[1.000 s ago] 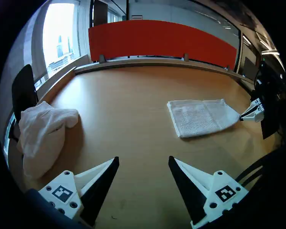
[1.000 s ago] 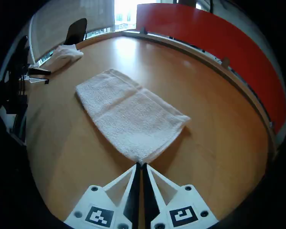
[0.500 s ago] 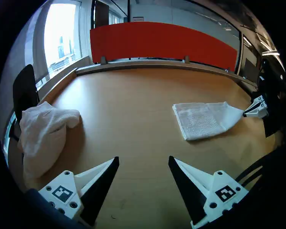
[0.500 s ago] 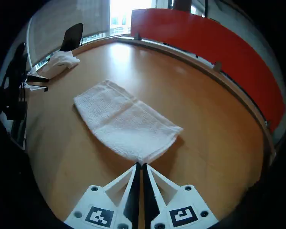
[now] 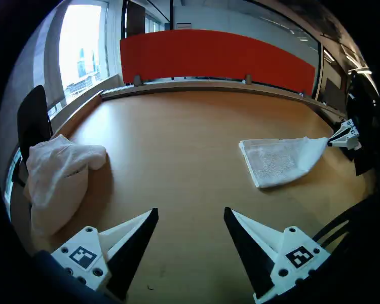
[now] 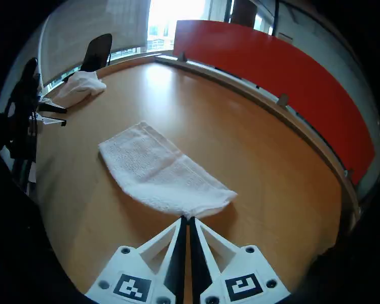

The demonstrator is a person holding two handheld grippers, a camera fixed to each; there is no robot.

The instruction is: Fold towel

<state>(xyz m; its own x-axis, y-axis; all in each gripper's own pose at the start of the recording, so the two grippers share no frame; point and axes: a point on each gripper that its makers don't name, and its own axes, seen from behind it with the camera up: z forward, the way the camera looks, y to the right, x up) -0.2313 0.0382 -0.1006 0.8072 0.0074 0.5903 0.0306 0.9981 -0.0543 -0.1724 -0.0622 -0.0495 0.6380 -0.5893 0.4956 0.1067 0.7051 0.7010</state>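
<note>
A folded white towel [image 6: 154,175] lies on the wooden table [image 6: 251,147], its near corner lifted. My right gripper [image 6: 186,219] is shut on that corner, fingers pressed together around the cloth. In the left gripper view the same towel [image 5: 278,161] sits at the right, with the right gripper [image 5: 333,142] pinching its far tip. My left gripper [image 5: 190,213] hovers open over bare table, well away from the towel, nothing between its fingers. It appears small at the left of the right gripper view as the left gripper [image 6: 63,115].
A heap of white towels [image 5: 58,177] rests at the table's left edge beside a black chair [image 5: 30,121]; the heap [image 6: 78,83] is also far off in the right gripper view. A red partition [image 5: 215,53] runs along the table's back edge. Windows stand behind.
The right gripper has pulled the towel by its corner, sliding it across the table toward itself and raising the corner. The left gripper has stayed open and still.
</note>
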